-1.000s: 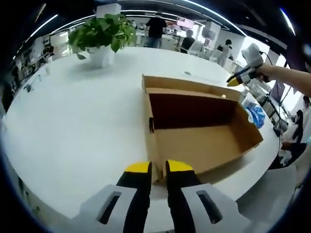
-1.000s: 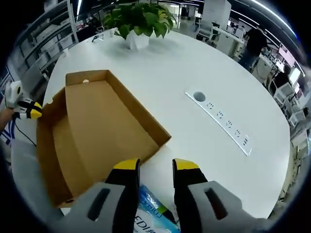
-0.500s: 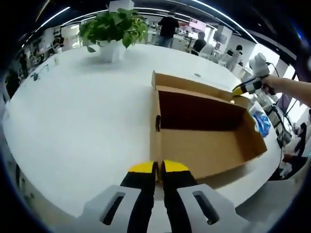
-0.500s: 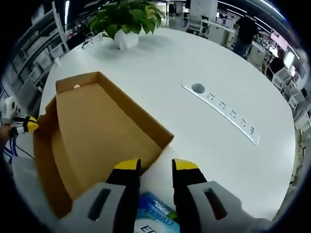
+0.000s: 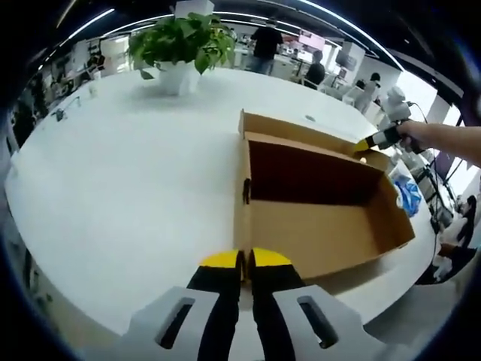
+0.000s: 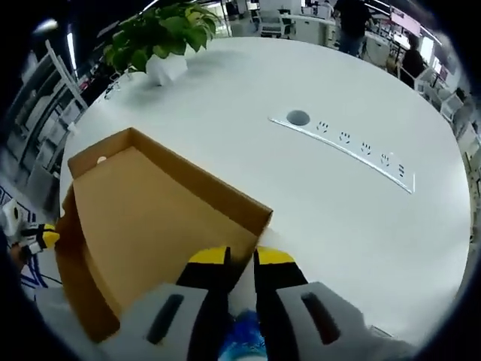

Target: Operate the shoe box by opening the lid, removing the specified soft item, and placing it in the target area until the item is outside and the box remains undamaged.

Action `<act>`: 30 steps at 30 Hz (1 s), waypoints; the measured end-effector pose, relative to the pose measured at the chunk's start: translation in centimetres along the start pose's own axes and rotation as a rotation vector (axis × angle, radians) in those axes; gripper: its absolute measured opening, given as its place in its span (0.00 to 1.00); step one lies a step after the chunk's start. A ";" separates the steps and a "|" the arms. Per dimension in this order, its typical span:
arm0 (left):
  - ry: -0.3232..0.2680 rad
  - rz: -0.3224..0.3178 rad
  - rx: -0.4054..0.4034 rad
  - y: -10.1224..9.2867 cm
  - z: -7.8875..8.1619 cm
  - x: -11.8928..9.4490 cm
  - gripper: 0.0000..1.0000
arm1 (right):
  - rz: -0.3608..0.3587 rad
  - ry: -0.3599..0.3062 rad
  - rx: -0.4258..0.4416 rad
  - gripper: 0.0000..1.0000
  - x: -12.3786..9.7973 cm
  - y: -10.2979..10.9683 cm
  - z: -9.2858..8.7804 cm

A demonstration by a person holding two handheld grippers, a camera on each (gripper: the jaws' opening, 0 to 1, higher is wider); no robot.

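Note:
An open brown shoe box (image 5: pixel 316 218) lies on the white round table (image 5: pixel 128 180), its inside bare. My left gripper (image 5: pixel 246 260) is shut on the box's near wall. A hand holds my right gripper (image 5: pixel 370 141) at the box's far corner. In the right gripper view the same box (image 6: pixel 143 226) spreads to the left, and my right gripper (image 6: pixel 242 257) stands with its jaws drawn close on the end of the box's wall. A blue soft packet (image 6: pixel 244 342) lies under it, and it lies on the table beyond the box (image 5: pixel 409 194). My left gripper (image 6: pixel 37 238) touches the box's far-left corner.
A potted green plant (image 5: pixel 176 49) stands at the far side of the table. A strip of power sockets (image 6: pixel 353 147) and a round cable hole (image 6: pixel 298 118) sit to the right of the box. People (image 5: pixel 264 49) and desks fill the background.
My left jaws have shut on the box's near wall. My right gripper has moved in to the box's corner and its jaws have narrowed there; the blue packet has slid further under it.

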State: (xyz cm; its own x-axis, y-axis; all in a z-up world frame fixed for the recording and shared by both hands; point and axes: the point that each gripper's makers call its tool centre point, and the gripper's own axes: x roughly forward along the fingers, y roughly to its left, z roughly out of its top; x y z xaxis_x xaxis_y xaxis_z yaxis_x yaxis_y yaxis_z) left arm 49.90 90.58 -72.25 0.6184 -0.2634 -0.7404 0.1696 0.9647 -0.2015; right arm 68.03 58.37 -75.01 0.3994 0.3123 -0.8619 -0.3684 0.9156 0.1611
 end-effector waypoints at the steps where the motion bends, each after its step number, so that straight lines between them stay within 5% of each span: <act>1: 0.001 0.000 0.000 0.0 0.0 0.0 0.01 | -0.004 0.002 0.003 0.08 0.0 0.0 0.0; 14: 0.020 -0.001 0.019 0.2 0.0 0.2 0.00 | -0.070 -0.013 0.051 0.03 -1.2 -0.1 0.5; 30: 0.029 0.006 0.025 0.0 -0.1 0.0 0.00 | -0.079 -0.075 -0.005 0.01 -3.3 0.6 1.4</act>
State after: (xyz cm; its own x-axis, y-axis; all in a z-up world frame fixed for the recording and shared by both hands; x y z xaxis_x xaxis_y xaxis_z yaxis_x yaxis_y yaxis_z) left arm 49.81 90.57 -72.36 0.5968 -0.2567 -0.7602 0.1849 0.9660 -0.1810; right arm 67.70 58.27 -71.39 0.4889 0.2570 -0.8336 -0.3373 0.9370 0.0911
